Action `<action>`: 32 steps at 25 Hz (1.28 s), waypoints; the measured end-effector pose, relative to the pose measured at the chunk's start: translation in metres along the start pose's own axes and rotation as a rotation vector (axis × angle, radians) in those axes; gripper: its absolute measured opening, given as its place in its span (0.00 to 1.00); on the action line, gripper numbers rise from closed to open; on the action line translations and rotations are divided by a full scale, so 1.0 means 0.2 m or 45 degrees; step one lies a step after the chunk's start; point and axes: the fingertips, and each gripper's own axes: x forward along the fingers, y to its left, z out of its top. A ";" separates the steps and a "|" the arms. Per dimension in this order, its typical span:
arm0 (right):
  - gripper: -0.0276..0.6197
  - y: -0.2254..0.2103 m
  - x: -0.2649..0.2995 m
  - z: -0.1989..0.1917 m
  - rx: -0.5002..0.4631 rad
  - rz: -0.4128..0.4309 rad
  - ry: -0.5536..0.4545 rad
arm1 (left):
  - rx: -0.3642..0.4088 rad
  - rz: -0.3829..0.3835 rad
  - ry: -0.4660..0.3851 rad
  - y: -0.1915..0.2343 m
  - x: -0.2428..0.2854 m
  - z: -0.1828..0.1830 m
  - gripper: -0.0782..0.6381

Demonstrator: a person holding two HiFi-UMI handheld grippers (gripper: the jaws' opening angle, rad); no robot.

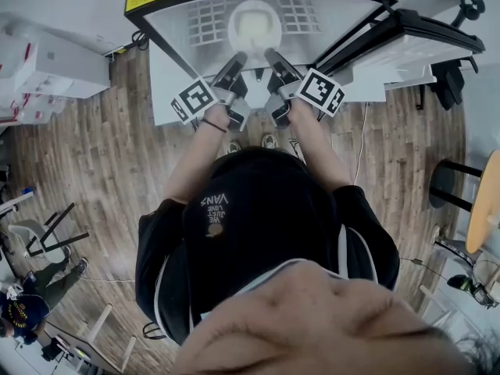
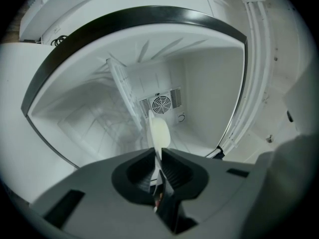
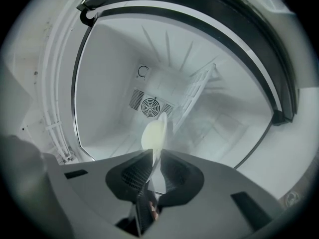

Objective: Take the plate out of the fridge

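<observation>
a person is holding the left gripper [image 1: 237, 59] and the right gripper [image 1: 273, 56] side by side in an open fridge [image 1: 156, 30], each pair of jaws pinching the near rim of a pale plate [image 1: 254, 23]. the plate is sitting just ahead of both tools, over a wire shelf [image 1: 199, 23]; contact with it is not clear. a round fan vent [image 2: 160, 103] is showing on the white back wall beyond. the dark door frame [image 2: 124, 16] is ringing the opening, with side walls standing well clear. the fridge door [image 1: 414, 41] is hanging open right of the tools, above wooden floor [image 1: 101, 147].
</observation>
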 end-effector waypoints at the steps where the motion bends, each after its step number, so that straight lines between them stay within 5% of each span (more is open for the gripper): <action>1: 0.13 0.01 0.00 -0.01 -0.004 0.000 -0.003 | 0.000 -0.003 0.001 0.00 -0.01 0.00 0.18; 32: 0.13 0.10 -0.09 -0.26 0.015 -0.056 -0.133 | 0.021 -0.071 0.159 0.00 -0.25 -0.02 0.18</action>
